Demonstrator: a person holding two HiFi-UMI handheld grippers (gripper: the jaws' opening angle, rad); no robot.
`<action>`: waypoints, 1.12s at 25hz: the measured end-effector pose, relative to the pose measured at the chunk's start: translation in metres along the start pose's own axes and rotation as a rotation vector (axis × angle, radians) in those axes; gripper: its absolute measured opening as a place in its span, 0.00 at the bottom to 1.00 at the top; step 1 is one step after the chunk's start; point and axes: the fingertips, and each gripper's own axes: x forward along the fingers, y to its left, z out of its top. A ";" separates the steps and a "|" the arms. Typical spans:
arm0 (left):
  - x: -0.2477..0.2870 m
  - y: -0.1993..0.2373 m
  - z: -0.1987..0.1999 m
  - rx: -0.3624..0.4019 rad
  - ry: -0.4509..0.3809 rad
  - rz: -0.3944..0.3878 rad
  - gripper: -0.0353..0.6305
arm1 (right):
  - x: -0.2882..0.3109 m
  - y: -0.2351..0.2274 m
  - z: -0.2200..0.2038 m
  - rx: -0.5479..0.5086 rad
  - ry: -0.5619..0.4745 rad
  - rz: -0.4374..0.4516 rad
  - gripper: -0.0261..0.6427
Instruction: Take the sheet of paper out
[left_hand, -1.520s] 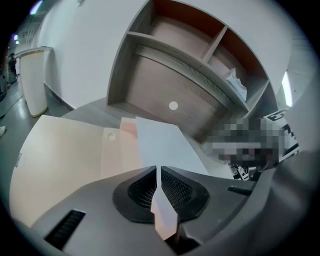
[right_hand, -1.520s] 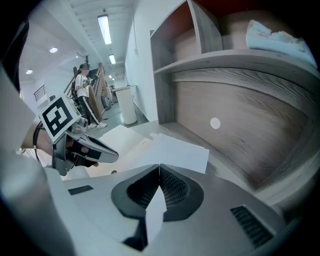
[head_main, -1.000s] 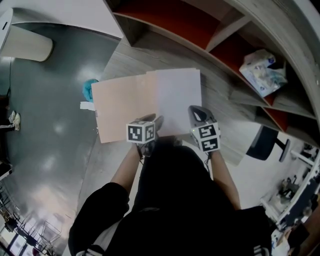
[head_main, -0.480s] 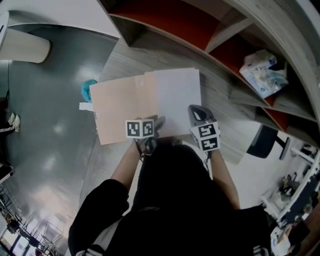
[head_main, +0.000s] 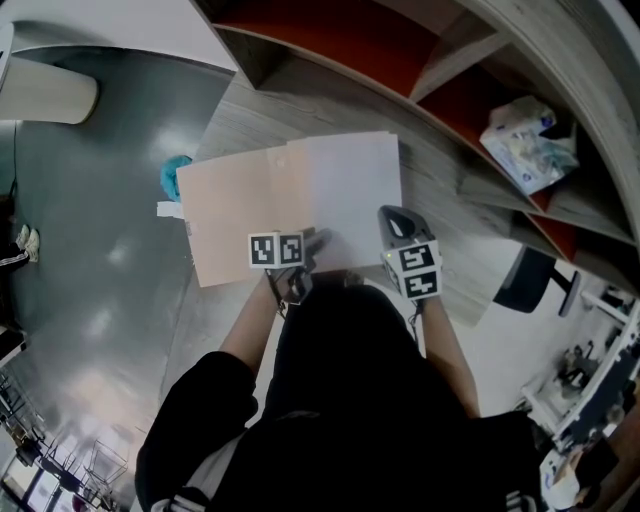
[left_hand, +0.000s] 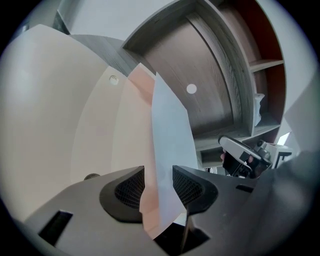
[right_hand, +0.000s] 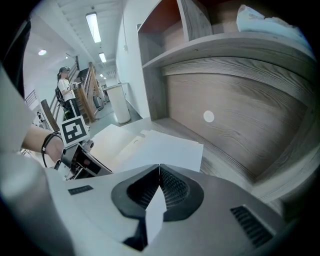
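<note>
A beige envelope (head_main: 235, 220) lies flat on the wooden table (head_main: 250, 120), with a white sheet of paper (head_main: 355, 195) sticking out of its right side. My left gripper (head_main: 312, 240) is at the near edge where the two overlap. In the left gripper view its jaws (left_hand: 158, 182) stand open, with the envelope's (left_hand: 100, 130) edge and the sheet (left_hand: 170, 135) between the pads, apart from both. My right gripper (head_main: 390, 218) is at the sheet's near right corner. In the right gripper view it (right_hand: 160, 185) is shut on that corner of the sheet (right_hand: 160, 150).
A curved shelf unit with red back panels (head_main: 340, 40) runs along the far side of the table. A plastic bag (head_main: 525, 140) lies on one shelf. A teal object (head_main: 175, 178) sits at the table's left edge. A black chair (head_main: 530, 285) stands at the right.
My left gripper has rolled and sunk slightly at the envelope's near edge. The right gripper, the sheet and the envelope have stayed put.
</note>
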 end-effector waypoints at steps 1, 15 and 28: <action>0.000 0.000 0.000 -0.004 0.001 -0.002 0.35 | 0.000 0.000 -0.001 0.000 0.003 0.000 0.06; 0.010 -0.006 -0.014 0.071 0.077 -0.023 0.35 | -0.005 0.003 -0.004 0.006 0.006 -0.014 0.06; 0.014 -0.015 -0.020 0.187 0.144 -0.038 0.23 | -0.005 0.004 -0.008 0.034 0.025 -0.027 0.06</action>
